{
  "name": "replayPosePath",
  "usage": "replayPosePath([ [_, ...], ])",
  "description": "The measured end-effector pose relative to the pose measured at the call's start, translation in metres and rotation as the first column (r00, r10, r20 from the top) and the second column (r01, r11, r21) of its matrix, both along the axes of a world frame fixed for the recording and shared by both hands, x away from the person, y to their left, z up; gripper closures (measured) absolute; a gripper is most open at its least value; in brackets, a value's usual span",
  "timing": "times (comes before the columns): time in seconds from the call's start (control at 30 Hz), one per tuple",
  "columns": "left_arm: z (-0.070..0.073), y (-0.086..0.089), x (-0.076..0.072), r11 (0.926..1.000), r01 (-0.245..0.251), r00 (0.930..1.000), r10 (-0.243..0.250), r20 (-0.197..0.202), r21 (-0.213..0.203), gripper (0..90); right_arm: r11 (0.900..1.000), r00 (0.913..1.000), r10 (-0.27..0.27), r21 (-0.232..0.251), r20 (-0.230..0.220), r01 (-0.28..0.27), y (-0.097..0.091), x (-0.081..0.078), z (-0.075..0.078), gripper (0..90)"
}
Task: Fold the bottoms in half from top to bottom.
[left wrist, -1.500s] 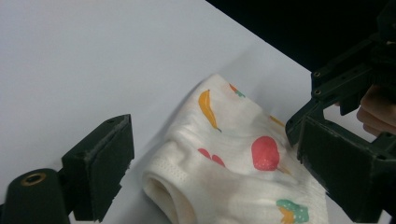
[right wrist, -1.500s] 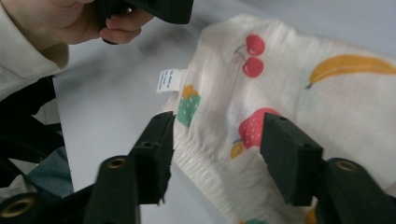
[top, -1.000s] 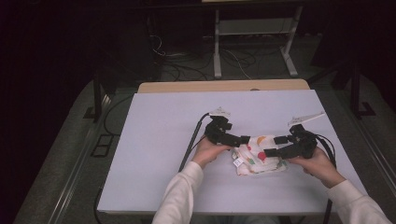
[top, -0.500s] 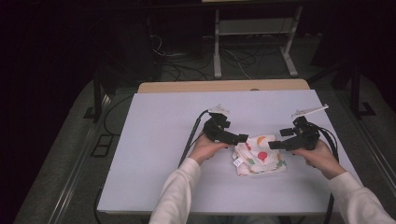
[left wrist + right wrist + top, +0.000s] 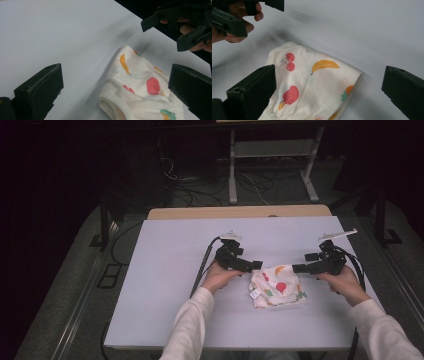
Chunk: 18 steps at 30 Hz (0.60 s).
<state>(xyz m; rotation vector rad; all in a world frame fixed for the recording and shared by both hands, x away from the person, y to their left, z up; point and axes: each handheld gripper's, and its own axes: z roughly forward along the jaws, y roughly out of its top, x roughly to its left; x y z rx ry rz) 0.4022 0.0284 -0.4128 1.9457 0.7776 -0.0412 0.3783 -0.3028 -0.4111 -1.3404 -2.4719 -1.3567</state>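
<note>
A dark room with cables and metal stands on the floor lies behind the pale grey tabletop (image 5: 165, 270) where I work. A second ago my right gripper (image 5: 299, 268) was down at the right edge of the small white folded garment printed with fruit (image 5: 278, 287), and my left gripper (image 5: 254, 265) was close in on its left side. Now my right gripper has drawn back to the right and sits just off the cloth's upper right corner, its jaws having just opened to their full spread with nothing between them. My left gripper has barely shifted and hovers at the cloth's upper left corner.

I judge that this means a fold has just been laid and let go: the garment lies flat in a compact bundle on the right half of the tabletop, between my two hands, free of both grippers.

In the right gripper view my jaws stand wide apart on either side of the picture, the cloth (image 5: 314, 85) lying on the tabletop beyond them, not pinched. In the left gripper view the jaws are likewise wide open, with the folded edge of the garment (image 5: 142, 92) lying ahead of them and untouched. Neither pair holds anything. The next fold or a smoothing press would call for a fresh grasp on an edge.
</note>
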Motion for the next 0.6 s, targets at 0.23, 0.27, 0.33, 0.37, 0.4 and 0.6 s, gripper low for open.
replayPosePath([
  [0.23,-0.009,0.000,0.007,0.9996,-0.025,0.9991,0.024,-0.034,-0.016,0.0,1.0000,1.0000,0.003,-0.007,-0.009,-0.003,-0.001,0.007,-0.008,0.0],
  [0.27,-0.011,0.000,0.009,0.9994,-0.027,0.9987,0.026,-0.044,-0.020,0.0,1.0000,1.0000,0.003,-0.009,-0.009,-0.004,0.000,0.008,-0.009,0.0],
  [0.33,-0.013,0.000,0.010,0.9994,-0.029,0.9984,0.028,-0.050,-0.020,0.1,0.9999,0.9999,0.005,-0.010,-0.010,-0.005,0.001,0.009,-0.011,0.0],
  [0.37,-0.015,0.000,0.011,0.9993,-0.030,0.9982,0.029,-0.053,-0.020,0.1,0.9999,0.9999,0.005,-0.012,-0.009,-0.005,0.002,0.010,-0.012,0.0],
  [0.4,-0.016,-0.001,0.012,0.9994,-0.029,0.9981,0.028,-0.055,-0.020,0.2,0.9999,0.9999,0.007,-0.010,-0.010,-0.007,0.003,0.011,-0.013,0.0],
  [0.6,-0.024,-0.005,0.013,0.9996,-0.012,0.9975,0.010,-0.069,-0.025,5.7,0.9995,0.9999,-0.003,-0.030,0.013,0.003,0.005,0.016,-0.018,1.0],
])
